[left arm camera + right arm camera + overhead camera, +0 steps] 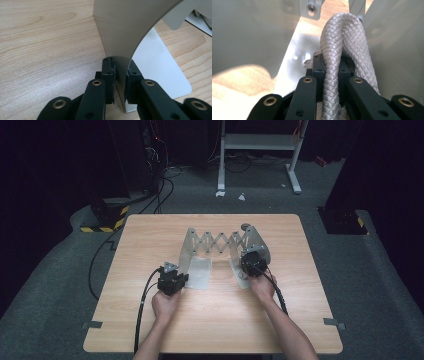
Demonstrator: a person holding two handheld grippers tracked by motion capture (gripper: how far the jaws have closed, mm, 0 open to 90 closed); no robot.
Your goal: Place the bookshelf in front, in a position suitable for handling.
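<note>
Seen on the wooden counter (210, 320): one grey metal rack (223, 246), made of two upright end plates joined by one scissor lattice (222, 242), each plate with one flat foot lying on the counter. Stood at the middle of the counter, toward its far edge.

At the rack's left end plate (120, 27): one left gripper (172, 281), held in one hand (165, 304), jaws nearly closed and clamped on the plate's thin lower edge, one pad on each face. Beside that grip, the left foot (160, 72), flat on the counter.

At the rack's right end plate (257, 245): one right gripper (253, 264), held in the other hand (263, 287), jaws pinched on one loop of grey braided rope (342, 50), two strands running up between the plates.

Trailing back from each gripper, away from the rack: one black cable, two in all.
</note>
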